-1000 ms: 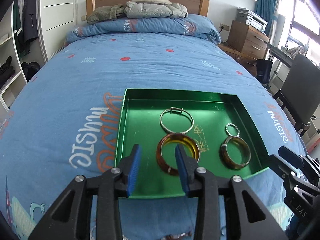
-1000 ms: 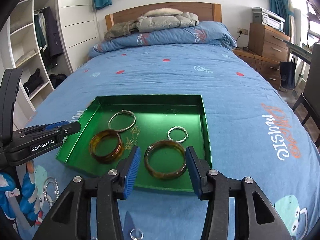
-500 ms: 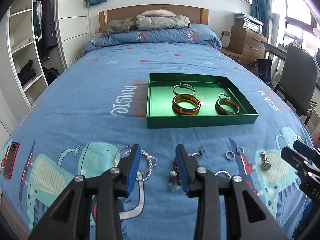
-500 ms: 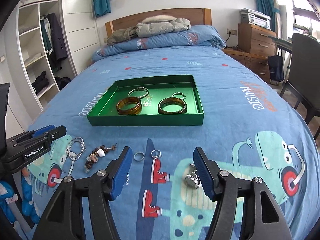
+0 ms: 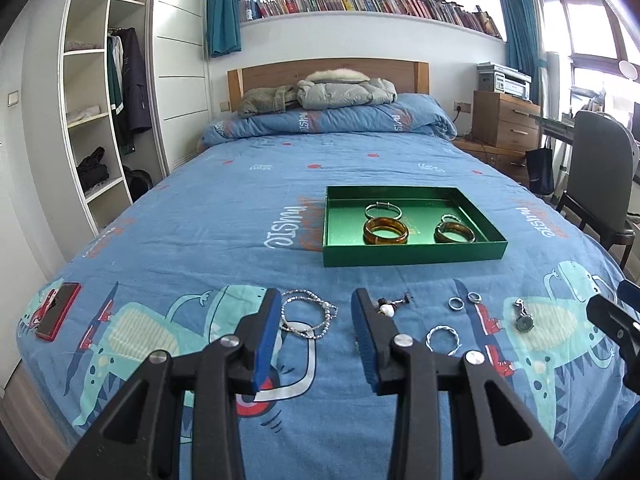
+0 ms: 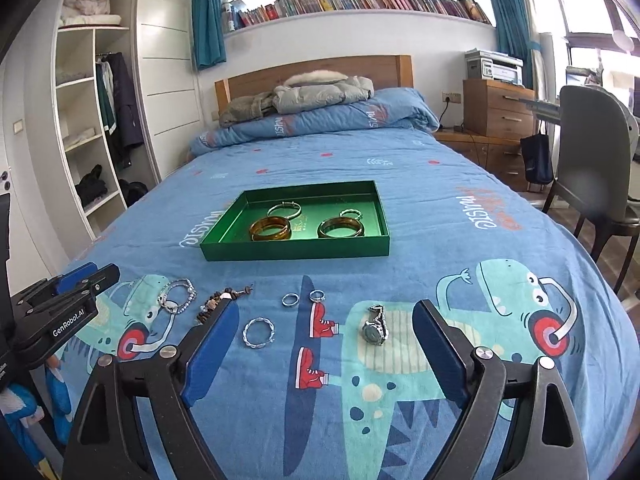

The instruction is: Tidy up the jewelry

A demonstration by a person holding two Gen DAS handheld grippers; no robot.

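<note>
A green tray (image 5: pixel 414 255) (image 6: pixel 296 249) on the bed holds two amber bangles (image 5: pixel 385 231) (image 6: pixel 341 227), a silver bangle (image 5: pixel 382 211) and a small silver ring. Loose on the bedspread nearer me lie a beaded silver bracelet (image 5: pixel 308 314) (image 6: pixel 176 300), a brown bead string (image 6: pixel 224 300), a twisted silver bangle (image 6: pixel 259 332) (image 5: pixel 442 339), two small rings (image 6: pixel 290 299) (image 6: pixel 317 295) and a watch (image 6: pixel 375 326) (image 5: pixel 523 316). My left gripper (image 5: pixel 316 320) is open and empty above the beaded bracelet. My right gripper (image 6: pixel 322 332) is wide open and empty above the rings.
A red phone (image 5: pixel 58 316) lies at the bed's left front edge. Folded quilt and jackets (image 5: pixel 340 92) lie at the headboard. A chair (image 5: pixel 596 184) and a wooden drawer unit (image 5: pixel 506 120) stand to the right, open shelves (image 5: pixel 92 120) to the left.
Both grippers have pulled back from the tray toward the foot of the bed, bringing the loose jewelry into view. The right gripper has opened wider.
</note>
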